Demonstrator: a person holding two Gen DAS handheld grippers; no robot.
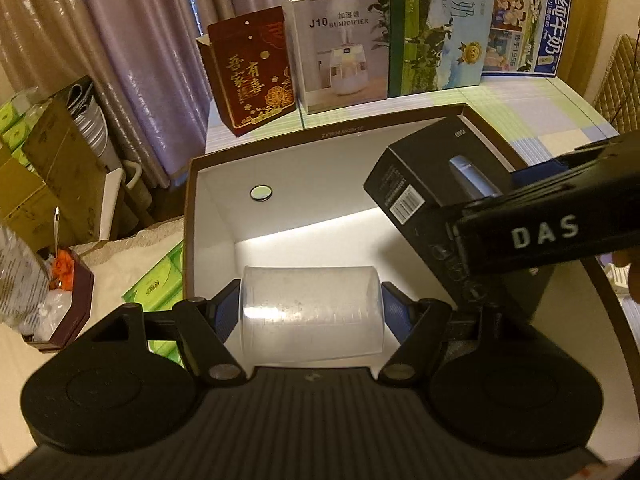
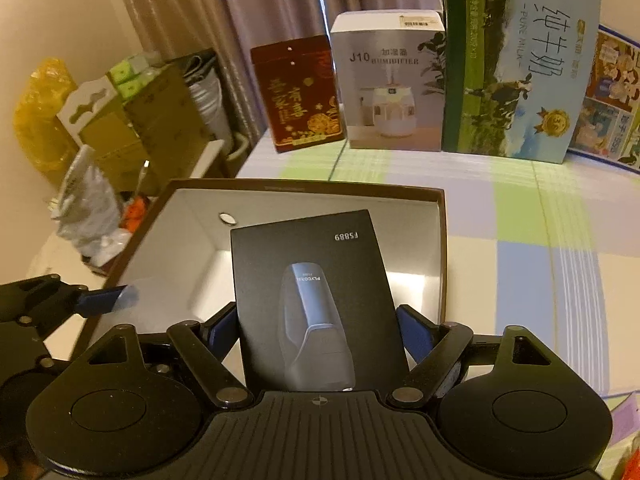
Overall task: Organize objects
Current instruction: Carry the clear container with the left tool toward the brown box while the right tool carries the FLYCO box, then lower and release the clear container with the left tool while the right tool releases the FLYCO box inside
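Two handheld black two-finger grippers, one open brown-rimmed cardboard box (image 1: 192, 216) with a white interior, filling the centre of both views.

Left gripper (image 1: 311, 312), low centre of its view: blue pads closed about halfway against the two ends of one clear plastic measuring cup (image 1: 311, 314) lying sideways, held over the near part of the box.

Right gripper (image 2: 320, 332), low centre of its view: jaws fairly wide, clamped on the sides of one black rectangular shaver carton (image 2: 308, 276), tilted over the box's right half.

One small round disc (image 1: 261, 192) on the box's far inner wall.

Four upright packages along the top: dark red gift box (image 1: 252, 76), white humidifier box (image 1: 340, 44), two milk cartons (image 1: 444, 28).

Box floor mostly bare between cup and far wall; checked tablecloth (image 2: 520, 216) open at right.
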